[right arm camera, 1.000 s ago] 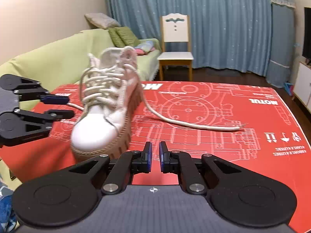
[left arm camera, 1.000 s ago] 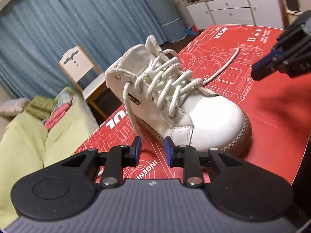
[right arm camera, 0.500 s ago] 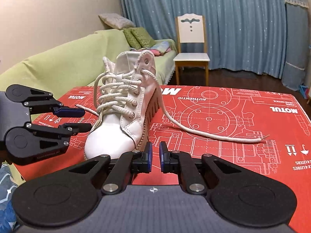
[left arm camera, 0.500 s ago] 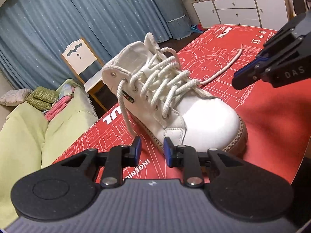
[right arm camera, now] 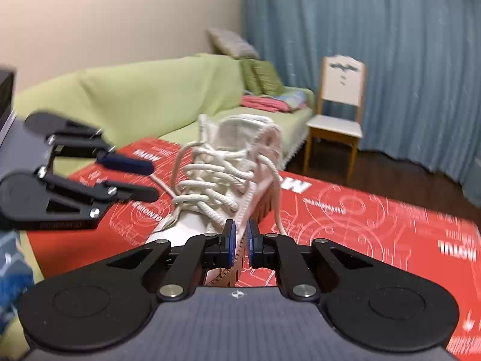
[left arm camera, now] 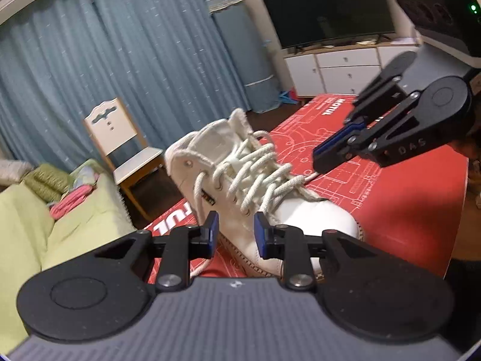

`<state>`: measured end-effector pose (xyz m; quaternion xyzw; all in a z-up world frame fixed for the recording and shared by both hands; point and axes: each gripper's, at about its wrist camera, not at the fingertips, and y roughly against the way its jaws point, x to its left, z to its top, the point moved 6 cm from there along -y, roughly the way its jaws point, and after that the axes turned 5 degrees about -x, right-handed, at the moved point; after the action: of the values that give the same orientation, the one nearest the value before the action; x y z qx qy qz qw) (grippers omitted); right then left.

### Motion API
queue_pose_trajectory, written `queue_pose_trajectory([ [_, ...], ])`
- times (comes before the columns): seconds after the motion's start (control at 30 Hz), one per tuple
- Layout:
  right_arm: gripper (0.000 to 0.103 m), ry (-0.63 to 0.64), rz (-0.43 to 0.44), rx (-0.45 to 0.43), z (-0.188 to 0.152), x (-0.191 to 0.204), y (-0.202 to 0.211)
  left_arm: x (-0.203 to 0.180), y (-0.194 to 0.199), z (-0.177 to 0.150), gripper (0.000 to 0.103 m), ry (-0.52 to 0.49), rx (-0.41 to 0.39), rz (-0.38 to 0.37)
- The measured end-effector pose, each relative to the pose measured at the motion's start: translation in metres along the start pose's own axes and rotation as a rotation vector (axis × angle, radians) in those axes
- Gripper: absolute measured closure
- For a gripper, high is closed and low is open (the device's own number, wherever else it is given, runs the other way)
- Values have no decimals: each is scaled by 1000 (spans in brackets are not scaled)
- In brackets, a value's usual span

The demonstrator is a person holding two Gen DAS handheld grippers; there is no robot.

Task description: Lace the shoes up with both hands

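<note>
- The left claw hovers left of the white shoe, jaws well apart, holding nothing.
- The shoe stands upright on the red worktop, one loose lace hanging down its side.
- The right claw hovers right of the shoe, jaws narrowly parted and empty.

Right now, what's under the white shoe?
The white shoe stands on a red printed sheet. What lies beneath that sheet is covered; the shoe's sole hides the print directly under it.
</note>
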<state>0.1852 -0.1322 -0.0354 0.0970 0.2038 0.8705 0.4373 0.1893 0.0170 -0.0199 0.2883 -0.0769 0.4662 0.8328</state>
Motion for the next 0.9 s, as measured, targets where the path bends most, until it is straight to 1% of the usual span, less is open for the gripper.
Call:
queue_pose_trajectory([
  [0.1,91,107,28,12,-1,10,-6,-8,-3,2,81,-21,3,-45],
  [0.2,91,218,47,23,-4,21,-12,-14,-11,1,86,-52,19,-65],
  [0.27,91,279,42,22,-5,27,-18,-17,-16,-1,89,-69,26,-71],
  [0.33,91,329,21,9,-4,31,-25,-18,-19,-1,96,-66,26,-89],
  [0.37,92,347,14,4,-3,32,-27,-18,-20,-1,97,-65,25,-97],
  [0.5,93,373,5,3,-2,33,-35,-17,-23,-1,97,-68,12,-107],
  [0.63,93,428,-6,14,-5,35,-41,-16,-25,-1,96,-67,-1,-108],
  [0.7,98,436,-12,18,-8,35,-44,-16,-25,-2,96,-56,-4,-110],
  [0.73,103,434,-10,15,-8,35,-45,-15,-26,-2,97,-48,-5,-112],
  [0.8,103,444,-16,13,-9,37,-47,-14,-26,0,102,-32,-13,-110],
  [0.9,103,463,-27,1,-7,41,-49,-15,-24,2,103,-10,-31,-107],
])
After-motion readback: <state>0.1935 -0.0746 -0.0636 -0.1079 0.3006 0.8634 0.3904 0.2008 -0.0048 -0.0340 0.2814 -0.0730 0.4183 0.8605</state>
